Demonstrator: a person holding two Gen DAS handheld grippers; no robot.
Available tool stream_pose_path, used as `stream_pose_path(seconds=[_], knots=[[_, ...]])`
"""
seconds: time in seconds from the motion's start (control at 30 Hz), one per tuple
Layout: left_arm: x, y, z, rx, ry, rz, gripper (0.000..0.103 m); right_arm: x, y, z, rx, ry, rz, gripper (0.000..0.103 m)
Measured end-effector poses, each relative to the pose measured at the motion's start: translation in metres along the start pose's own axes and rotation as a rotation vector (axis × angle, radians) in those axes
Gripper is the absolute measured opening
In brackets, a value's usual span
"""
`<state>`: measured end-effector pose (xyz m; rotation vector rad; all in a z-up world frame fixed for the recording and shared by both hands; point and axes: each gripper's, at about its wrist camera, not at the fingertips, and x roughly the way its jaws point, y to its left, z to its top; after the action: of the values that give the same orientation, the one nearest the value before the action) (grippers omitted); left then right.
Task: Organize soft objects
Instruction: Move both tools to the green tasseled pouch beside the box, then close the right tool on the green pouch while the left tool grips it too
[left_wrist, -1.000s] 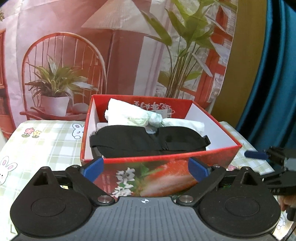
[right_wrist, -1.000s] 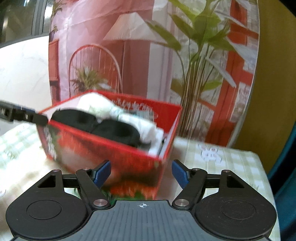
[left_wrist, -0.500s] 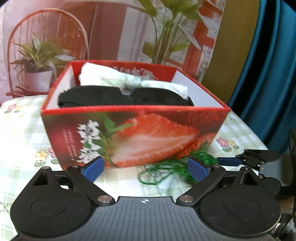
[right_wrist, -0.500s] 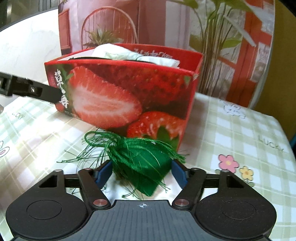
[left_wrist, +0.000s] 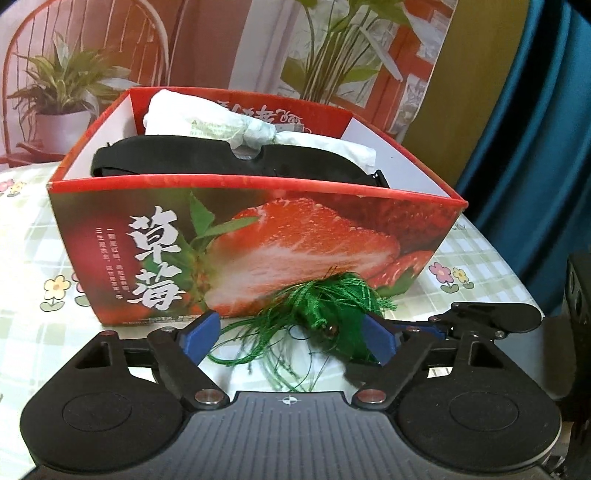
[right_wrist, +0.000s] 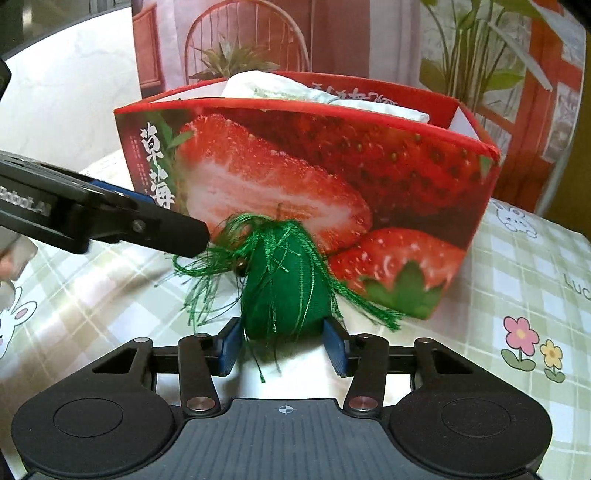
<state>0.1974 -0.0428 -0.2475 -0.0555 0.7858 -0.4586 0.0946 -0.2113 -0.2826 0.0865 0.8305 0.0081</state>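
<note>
I'm tilting both hand-held grippers downward, right hand-held gripper (right_wrist: 283, 345) closing around the green tasselled pouch (right_wrist: 286, 295) on the table (right_wrist: 535, 280) before the strawberry box (right_wrist: 332, 177), left hand-held gripper (left_wrist: 291, 338) narrowing, wide, straddling its tassels.

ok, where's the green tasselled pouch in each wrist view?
Left wrist: green tasselled pouch low, right of centre, between the left gripper fingers, nearer the right one.
Right wrist: pouch at centre, between the right gripper pads.
Shared landmark: strawberry box right behind the pouch.
</note>
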Motion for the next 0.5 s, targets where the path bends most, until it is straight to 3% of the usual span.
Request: stream_pose_path(seconds=[0.17,0.37,0.5], knots=[[0.008,-0.006,0.005,0.005,-0.004,-0.033,0.083,0.0,-0.002,0.002,-0.008,-0.004,-0.006,0.046],[0.028,-0.015,0.009,0.006,0.021,-0.094,0.065,-0.004,-0.008,-0.002,-0.014,-0.03,-0.002,0.047],[0.041,-0.015,0.01,-0.022,0.045,-0.108,0.063,-0.004,-0.009,-0.004,-0.009,-0.043,0.009,0.047]])
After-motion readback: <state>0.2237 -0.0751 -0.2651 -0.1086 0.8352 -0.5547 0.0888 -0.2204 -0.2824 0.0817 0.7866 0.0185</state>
